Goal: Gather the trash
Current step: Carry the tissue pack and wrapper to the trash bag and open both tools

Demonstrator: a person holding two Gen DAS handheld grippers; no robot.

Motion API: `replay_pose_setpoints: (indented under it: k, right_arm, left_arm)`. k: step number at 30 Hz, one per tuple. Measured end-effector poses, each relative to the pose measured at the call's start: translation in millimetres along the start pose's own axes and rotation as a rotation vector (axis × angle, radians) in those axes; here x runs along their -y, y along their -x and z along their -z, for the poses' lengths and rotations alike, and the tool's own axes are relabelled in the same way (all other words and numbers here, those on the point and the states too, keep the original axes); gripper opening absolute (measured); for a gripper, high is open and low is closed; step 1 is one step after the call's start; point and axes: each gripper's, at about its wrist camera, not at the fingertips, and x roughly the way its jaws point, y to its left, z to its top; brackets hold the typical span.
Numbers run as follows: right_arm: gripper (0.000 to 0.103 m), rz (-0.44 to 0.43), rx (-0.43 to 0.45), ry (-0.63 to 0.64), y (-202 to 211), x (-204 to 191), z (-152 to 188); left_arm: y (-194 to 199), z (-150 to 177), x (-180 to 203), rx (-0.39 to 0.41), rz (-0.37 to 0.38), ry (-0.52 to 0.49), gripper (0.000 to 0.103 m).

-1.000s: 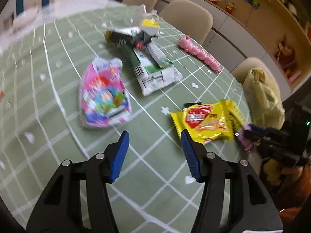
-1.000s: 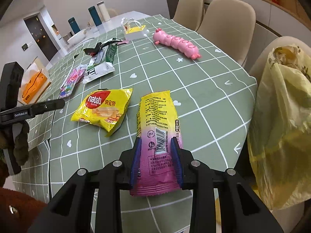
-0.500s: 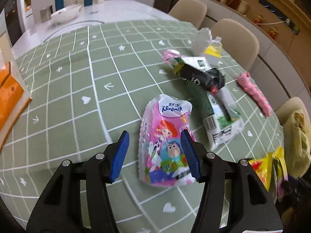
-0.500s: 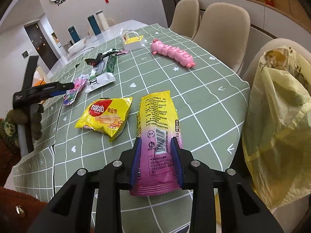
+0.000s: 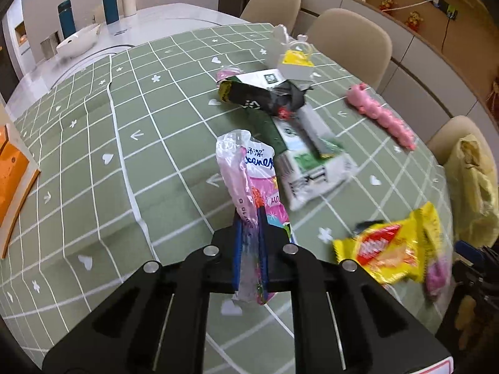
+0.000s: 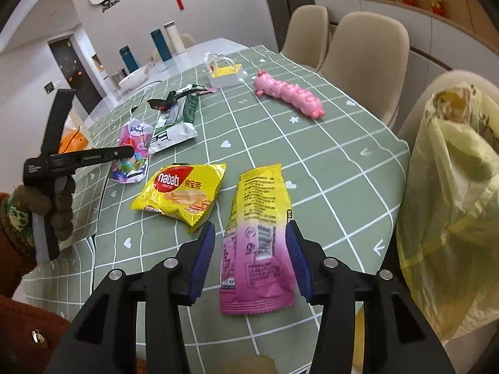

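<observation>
My left gripper is shut on the edge of a pink cartoon wrapper, which stands up between the pads; both also show in the right wrist view, the gripper and the wrapper. My right gripper is open around a yellow-and-pink snack bag lying on the table near its edge. A yellow Nabati wafer pack lies to its left, also in the left wrist view. Green, white and black wrappers lie further back.
A yellow trash bag hangs over a chair at the table's right edge. A pink caterpillar toy and a small yellow-and-white box sit at the far side. An orange box is at the left. Beige chairs stand along the right.
My left gripper has closed on the pink cartoon wrapper and lifted its edge. My right gripper has opened, and the yellow-and-pink bag now lies loose between its pads.
</observation>
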Motion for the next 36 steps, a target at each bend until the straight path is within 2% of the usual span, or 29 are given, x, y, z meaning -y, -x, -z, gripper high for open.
replay_pose_setpoints:
  k: [4, 9, 13, 14, 19, 25, 29, 36]
  right_arm:
    - [0.045, 0.035, -0.030, 0.038, -15.2, -2.3, -6.9]
    - [0.044, 0.052, -0.114, 0.056, -43.0, -2.6, -10.6]
    - [0.018, 0.033, -0.113, 0.058, -37.8, -2.1, -12.4]
    - [0.015, 0.040, -0.099, 0.064, -31.9, -2.9, -13.7]
    - [0.014, 0.035, -0.025, 0.060, 2.9, 2.2, -25.9]
    - [0.014, 0.067, 0.090, 0.049, 52.5, 16.7, -49.8]
    - [0.014, 0.110, 0.182, 0.056, 91.4, 28.1, -65.7]
    - [0.014, 0.235, 0.268, 0.027, 145.1, 71.9, -81.5]
  left_arm:
    - [12.6, 8.5, 2.9, -0.015, 0.053, 0.025, 0.009]
    - [27.6, 19.8, 16.4, -0.021, 0.082, 0.001, 0.009]
    - [39.7, 21.9, 25.7, -0.007, 0.105, -0.007, 0.009]
    - [41.3, 20.3, 27.2, -0.004, 0.114, -0.008, 0.009]
    - [61.5, 5.5, 46.2, 0.050, 0.140, -0.058, 0.009]
    - [93.2, -28.3, 88.2, 0.134, 0.203, -0.140, 0.009]
    - [112.5, -52.8, 122.0, 0.182, 0.256, -0.195, 0.009]
    - [133.3, -87.5, 203.4, 0.254, 0.350, -0.322, 0.009]
